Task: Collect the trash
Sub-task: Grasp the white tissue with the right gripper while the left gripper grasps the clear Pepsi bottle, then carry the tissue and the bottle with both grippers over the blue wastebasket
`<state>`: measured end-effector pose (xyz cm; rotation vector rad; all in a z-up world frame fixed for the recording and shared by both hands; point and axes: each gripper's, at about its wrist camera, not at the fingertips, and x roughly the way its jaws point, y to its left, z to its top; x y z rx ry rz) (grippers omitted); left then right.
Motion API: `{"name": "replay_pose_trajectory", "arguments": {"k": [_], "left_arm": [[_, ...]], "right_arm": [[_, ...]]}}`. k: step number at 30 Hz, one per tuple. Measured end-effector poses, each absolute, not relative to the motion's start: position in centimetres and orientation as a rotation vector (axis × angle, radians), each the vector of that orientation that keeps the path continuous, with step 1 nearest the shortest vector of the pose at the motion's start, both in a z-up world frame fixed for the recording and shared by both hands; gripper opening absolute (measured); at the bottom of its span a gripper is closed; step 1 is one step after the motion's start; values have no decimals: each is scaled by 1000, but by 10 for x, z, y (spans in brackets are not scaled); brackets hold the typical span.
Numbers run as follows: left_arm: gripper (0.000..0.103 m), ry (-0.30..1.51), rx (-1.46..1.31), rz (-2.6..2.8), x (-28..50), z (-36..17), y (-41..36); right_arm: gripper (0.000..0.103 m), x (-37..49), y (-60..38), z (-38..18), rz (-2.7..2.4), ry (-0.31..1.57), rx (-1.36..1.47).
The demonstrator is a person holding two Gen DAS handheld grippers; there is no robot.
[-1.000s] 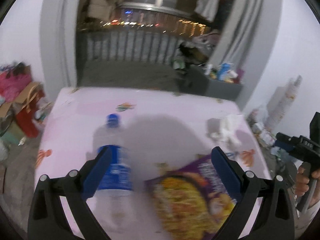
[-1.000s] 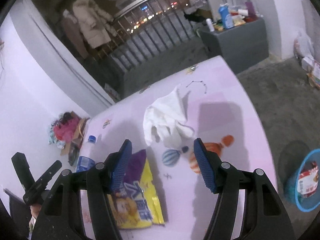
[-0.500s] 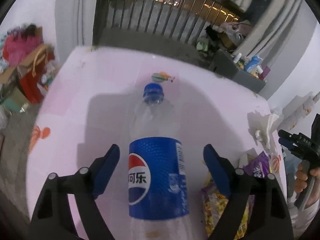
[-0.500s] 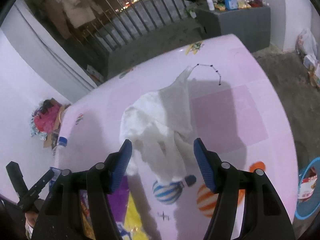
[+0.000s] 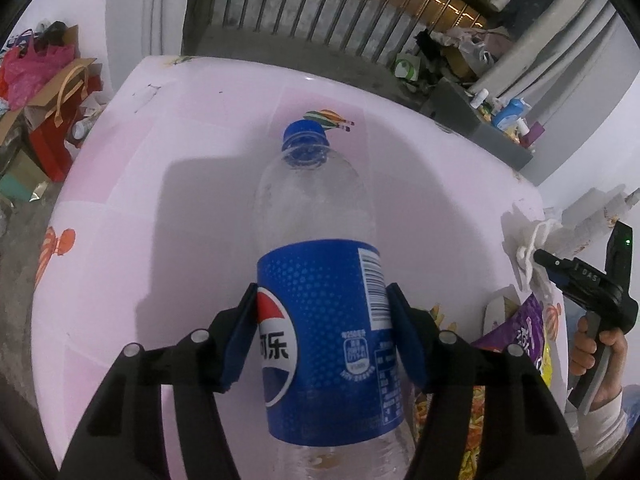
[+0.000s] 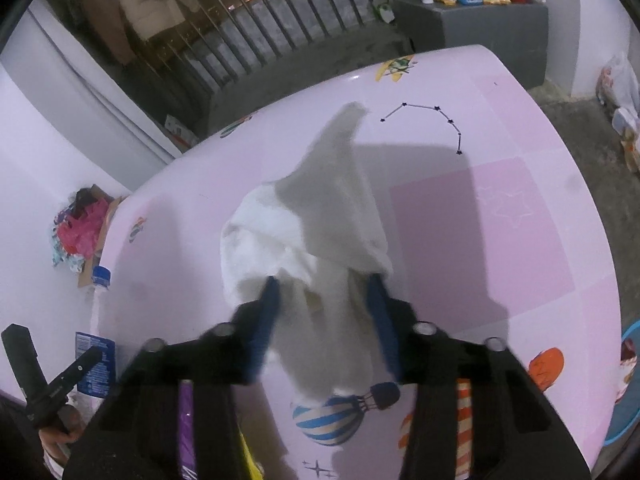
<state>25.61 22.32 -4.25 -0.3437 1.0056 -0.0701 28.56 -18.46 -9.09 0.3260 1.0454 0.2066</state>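
I'm working over a pink table (image 5: 120, 240) printed with balloons and stars, set in a cluttered room with a barred railing (image 5: 340, 12) at twelve o'clock and bags heaped on the floor off to nine.

My left gripper (image 5: 322, 308) has come down around an empty cola bottle (image 5: 320, 280) that lies flat, its blue cap (image 5: 306, 134) pointing to twelve. The jaws are closing and the blue pads already sit against both sides of the label, so I read this as a grip just forming. I took it across the label because that is the widest, stiffest part; nearer the neck it would probably slip.

My right gripper (image 6: 324, 312) is over a crumpled white tissue (image 6: 304, 232) in the middle of the table from its own view. Its jaws are closing too, with the lower folds bunched between them; the pads look to be biting into the paper. Soft stuff like this needs a pinch well into the bulk, or only a corner will lift.

A purple snack bag (image 5: 524, 332) lies at three o'clock of the bottle, waiting. A blue bin (image 6: 628, 384) shows on the floor at four o'clock in the right view, which I judge to be where all this goes.
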Motion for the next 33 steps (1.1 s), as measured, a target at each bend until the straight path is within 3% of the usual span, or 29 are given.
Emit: {"name": "replay_pose_trajectory", "arguments": {"k": [4,7,33], "left_arm": [[60,969,-353,-93,252,-38,221],[60,940,-351,-104,248,-33,219],[60,652,-281,-255,195,72,170]], "right_arm": [[12,282,-191,-86,222,1049,343],[9,275,-194,-81,233,1034,351],[5,183,-259,9,330,747,522]]}}
